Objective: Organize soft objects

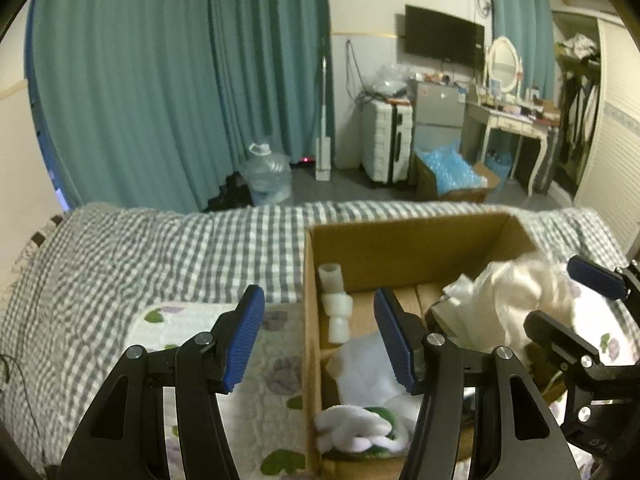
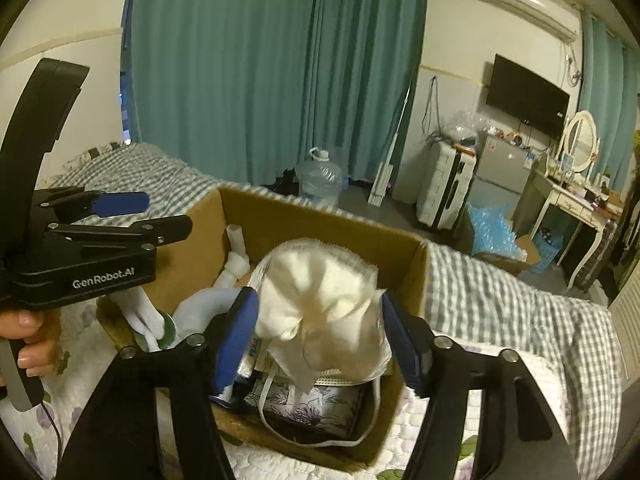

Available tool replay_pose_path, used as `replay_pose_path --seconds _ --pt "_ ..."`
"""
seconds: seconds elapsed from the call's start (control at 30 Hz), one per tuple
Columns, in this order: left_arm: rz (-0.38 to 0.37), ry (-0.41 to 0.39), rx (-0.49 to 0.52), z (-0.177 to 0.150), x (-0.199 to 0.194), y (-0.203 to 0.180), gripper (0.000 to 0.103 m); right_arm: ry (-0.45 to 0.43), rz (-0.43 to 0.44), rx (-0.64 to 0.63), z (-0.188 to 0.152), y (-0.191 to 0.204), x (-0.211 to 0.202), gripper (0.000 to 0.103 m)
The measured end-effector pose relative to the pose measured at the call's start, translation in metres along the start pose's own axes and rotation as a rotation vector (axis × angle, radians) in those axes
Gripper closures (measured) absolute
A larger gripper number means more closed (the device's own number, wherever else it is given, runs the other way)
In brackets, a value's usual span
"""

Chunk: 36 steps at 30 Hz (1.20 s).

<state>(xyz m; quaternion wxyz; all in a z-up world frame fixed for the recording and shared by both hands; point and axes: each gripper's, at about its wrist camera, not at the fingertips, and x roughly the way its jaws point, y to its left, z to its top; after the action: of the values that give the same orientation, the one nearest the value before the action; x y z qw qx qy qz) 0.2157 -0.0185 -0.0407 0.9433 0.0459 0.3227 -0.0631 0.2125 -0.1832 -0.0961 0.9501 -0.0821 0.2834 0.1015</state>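
An open cardboard box [image 1: 408, 248] [image 2: 320, 220] sits on the bed. Inside lie a white foam piece [image 1: 336, 304] [image 2: 236, 256], a white cloth [image 1: 368, 364] and a white-and-green plush toy [image 1: 356, 428] [image 2: 152, 320]. My right gripper [image 2: 320, 336] hangs over the box, jaws apart, with a crumpled white cloth bundle [image 2: 320, 300] [image 1: 516, 300] between its pads; contact is unclear. A white face mask [image 2: 344, 376] and a floral pouch [image 2: 316, 404] lie under it. My left gripper [image 1: 320, 336] is open and empty above the box's left wall.
The bed has a grey checked blanket [image 1: 160, 248] and a floral quilt [image 1: 260, 360]. Beyond it are teal curtains [image 1: 180, 80], a water jug [image 1: 268, 176], a suitcase [image 1: 386, 140], a small fridge [image 1: 440, 108], a dressing table [image 1: 516, 120] and a box of blue packing [image 1: 456, 176].
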Motion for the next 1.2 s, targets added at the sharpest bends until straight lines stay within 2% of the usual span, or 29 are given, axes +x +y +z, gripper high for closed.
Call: replay_pose_path --seconds 0.1,0.4,0.43,0.5,0.7,0.8,1.0,1.2 --pt "-0.005 -0.03 -0.016 0.005 -0.019 0.003 0.045 -0.048 -0.021 0.024 0.006 -0.002 -0.023 0.026" --pt "0.002 -0.115 -0.029 0.012 -0.094 0.009 0.044 -0.177 -0.085 0.037 0.027 0.005 -0.109 0.016" --pt "0.004 -0.121 -0.028 0.012 -0.1 0.01 0.042 -0.192 -0.092 0.04 0.029 0.006 -0.12 0.015" --pt "0.012 -0.141 -0.025 0.012 -0.12 0.012 0.027 -0.22 -0.102 0.048 0.032 0.01 -0.14 0.009" --pt "0.024 -0.218 -0.033 0.007 -0.182 0.018 0.026 -0.288 -0.121 0.08 0.033 0.018 -0.206 0.006" --pt "0.012 -0.233 -0.039 -0.001 -0.204 0.021 0.026 -0.312 -0.135 0.083 0.029 0.027 -0.235 0.0" --pt "0.03 -0.26 -0.039 -0.025 -0.227 0.025 0.026 -0.324 -0.129 0.101 0.004 0.045 -0.275 0.0" --pt "0.021 -0.23 -0.049 -0.049 -0.218 0.026 0.026 -0.289 -0.144 0.089 -0.021 0.057 -0.274 0.0"
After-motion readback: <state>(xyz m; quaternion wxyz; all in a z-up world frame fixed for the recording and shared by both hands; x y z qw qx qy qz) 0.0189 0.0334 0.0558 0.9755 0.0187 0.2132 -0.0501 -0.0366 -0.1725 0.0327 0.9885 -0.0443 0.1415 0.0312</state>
